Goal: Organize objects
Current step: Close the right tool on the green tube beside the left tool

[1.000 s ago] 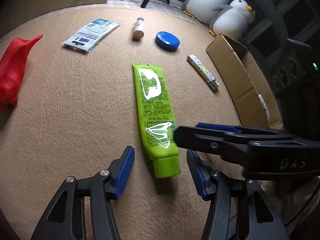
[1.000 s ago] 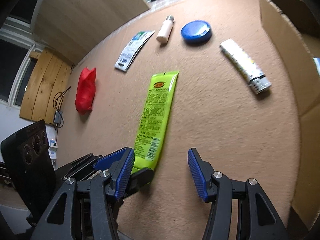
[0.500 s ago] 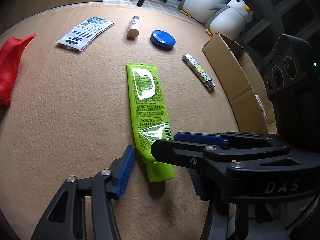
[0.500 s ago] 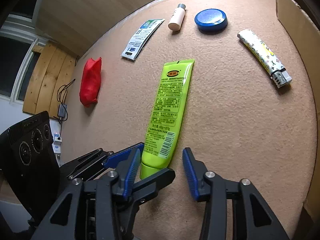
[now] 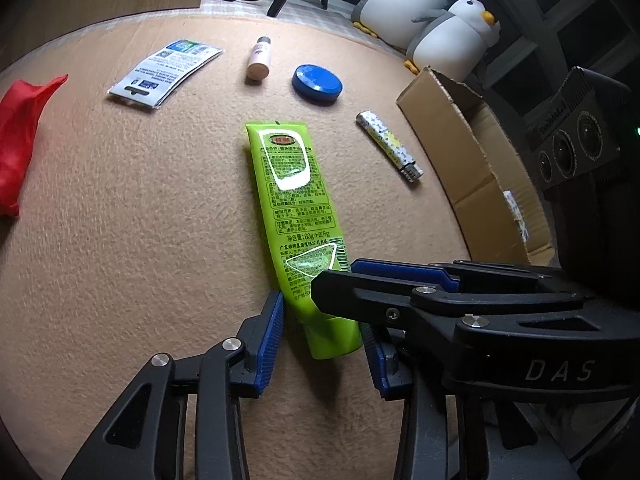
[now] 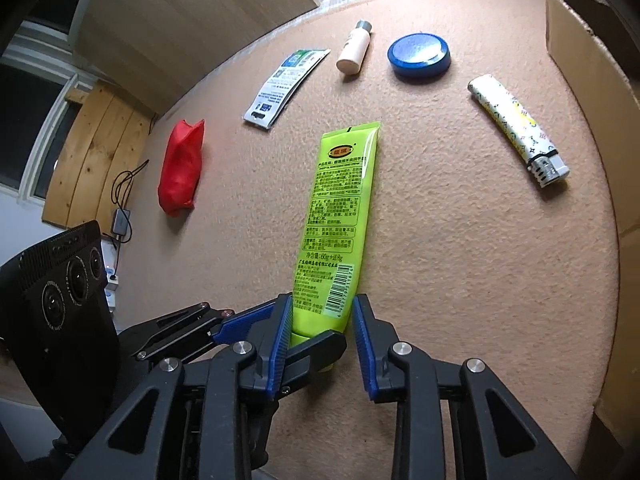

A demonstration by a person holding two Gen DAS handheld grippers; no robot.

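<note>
A green tube (image 5: 296, 216) lies lengthwise on the tan carpeted surface, cap end toward me; it also shows in the right wrist view (image 6: 340, 216). My left gripper (image 5: 322, 338) straddles the cap end, its blue pads close beside it. My right gripper (image 6: 320, 320) has closed in on the same cap end, its pads touching or nearly touching the tube's sides. The right gripper's fingers (image 5: 400, 280) cross over the tube's lower part in the left wrist view. The tube rests on the surface.
A patterned lighter (image 6: 516, 128), a blue round tin (image 6: 418, 56), a small white bottle (image 6: 354, 52), a printed packet (image 6: 284, 84) and a red pouch (image 6: 182, 168) lie on the surface. An open cardboard box (image 5: 472, 160) stands at the right. Plush penguins (image 5: 440, 20) sit behind.
Both grippers have moved in on the tube's cap end and narrowed. The right gripper's jaws have closed from wide open to the tube's width. The tube has not moved.
</note>
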